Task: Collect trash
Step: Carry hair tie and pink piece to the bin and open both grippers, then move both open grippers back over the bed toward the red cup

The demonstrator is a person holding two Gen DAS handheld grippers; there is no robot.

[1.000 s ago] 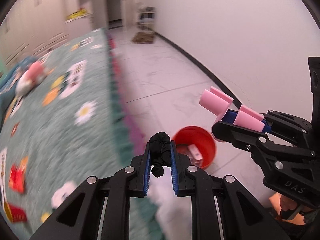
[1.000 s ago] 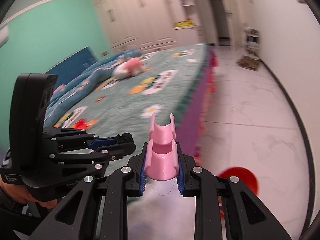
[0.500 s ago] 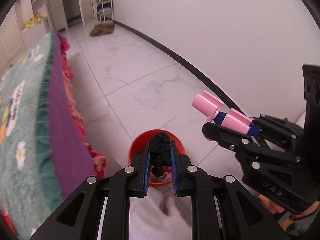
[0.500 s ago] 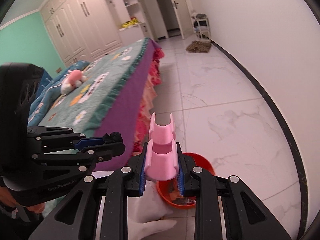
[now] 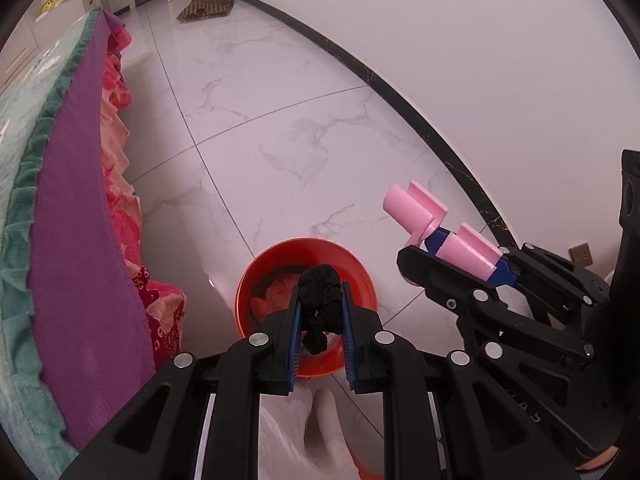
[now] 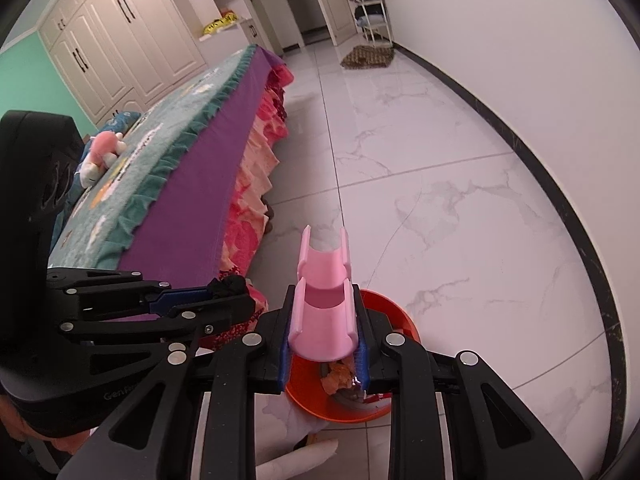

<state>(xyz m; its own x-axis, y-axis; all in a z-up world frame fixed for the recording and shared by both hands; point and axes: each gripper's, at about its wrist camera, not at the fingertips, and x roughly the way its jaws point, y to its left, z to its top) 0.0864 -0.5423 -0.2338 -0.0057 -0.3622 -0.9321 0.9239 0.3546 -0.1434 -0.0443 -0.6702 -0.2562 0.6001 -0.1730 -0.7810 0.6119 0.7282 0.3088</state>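
Left gripper (image 5: 320, 308) pitched steeply down, fingers (image 5: 294, 320) clamped narrow on a crumpled black cloth (image 5: 320, 298) that bulges beyond the tips and hangs between them, directly over the red bucket (image 5: 364, 276) on the floor (image 5: 280, 120). Right gripper (image 6: 325, 332) angled down less steeply, fingers (image 6: 285, 352) closed on a pink clip-like plastic piece (image 6: 324, 320) that juts forward past the tips, above the bucket's near rim. From the left wrist view: bucket interior with orange scraps (image 5: 276, 294) just beyond the left finger, pink piece seen from the side off to the right. From the right wrist view: bed (image 6: 192, 184) with plush toy (image 6: 102, 152) left of the fingers, wardrobe (image 6: 120, 40), doorway, doormat (image 6: 368, 57) far ahead.
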